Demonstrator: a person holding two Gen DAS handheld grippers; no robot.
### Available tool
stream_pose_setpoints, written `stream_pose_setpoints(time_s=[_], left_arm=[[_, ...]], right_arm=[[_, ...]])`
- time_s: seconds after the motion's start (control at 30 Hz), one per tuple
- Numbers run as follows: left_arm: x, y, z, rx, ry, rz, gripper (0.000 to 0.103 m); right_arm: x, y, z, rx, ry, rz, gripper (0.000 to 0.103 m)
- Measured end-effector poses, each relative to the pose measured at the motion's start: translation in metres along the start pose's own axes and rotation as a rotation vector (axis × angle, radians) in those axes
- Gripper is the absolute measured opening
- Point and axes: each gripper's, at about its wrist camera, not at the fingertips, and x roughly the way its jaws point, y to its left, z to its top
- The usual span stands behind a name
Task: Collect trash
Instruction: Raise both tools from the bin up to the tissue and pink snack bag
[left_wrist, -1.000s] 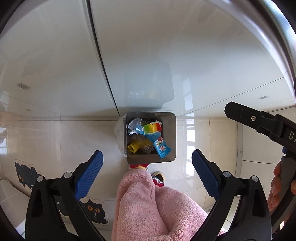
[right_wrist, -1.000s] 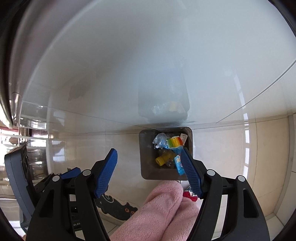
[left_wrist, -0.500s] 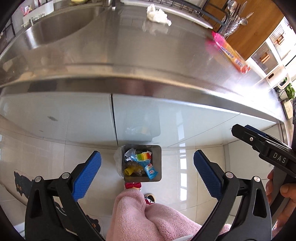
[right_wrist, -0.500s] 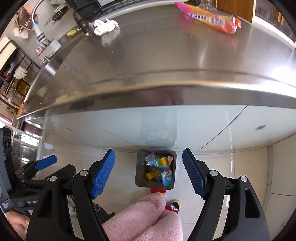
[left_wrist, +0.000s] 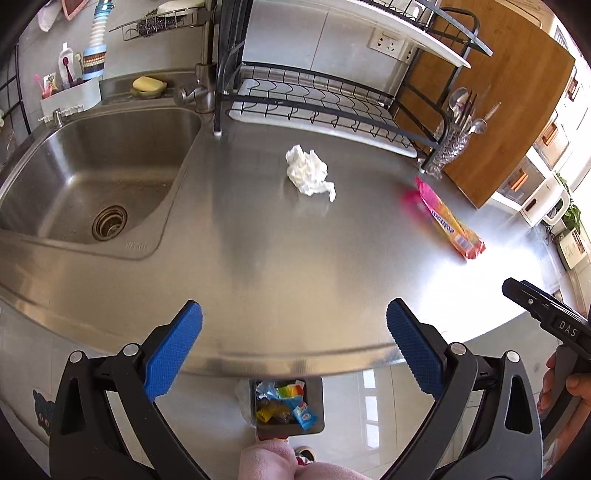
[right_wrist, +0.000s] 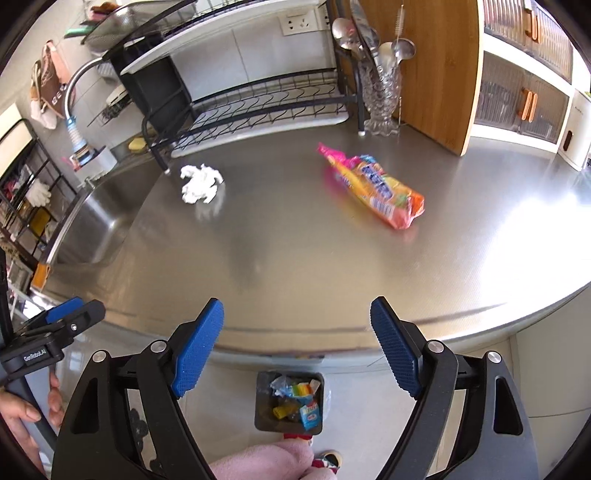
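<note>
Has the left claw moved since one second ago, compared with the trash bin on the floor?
Yes. The left claw has risen away from the trash bin, which now looks smaller, below the countertop edge.

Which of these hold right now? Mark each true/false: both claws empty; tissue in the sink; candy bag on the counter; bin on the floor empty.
1. Both claws are empty: true. The left claw and right claw stand open with nothing between them.
2. The crumpled tissue lies in the sink: false. It is on the counter.
3. The candy bag lies on the counter: true.
4. The bin is empty: false. It holds wrappers.
</note>
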Motion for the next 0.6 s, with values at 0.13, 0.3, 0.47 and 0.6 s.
stream_pose_setpoints(time_s=[0.13,0.3,0.47,0.6], left_arm=[[0.019,0.001,0.034,0.011,-0.004,0.001,0.095],[0.051,-0.001,0.075,0.034,0.000,0.010,0.095],[0.089,-0.008,0.109,0.063,0.026,0.018,0.095],[0.121,-0.021,0.125,0.103,0.069,0.015,0.095]], right_arm=[[0.008,-0.016,0.026,0.026,-0.033,-0.044,0.087],[0.025,-0.039,0.056,0.051,-0.054,-0.067,0.091],[0.059,-0.047,0.077,0.010,-0.033,-0.126,0.093],[0.088,-0.052,0.083,0.009,0.005,-0.138,0.093]])
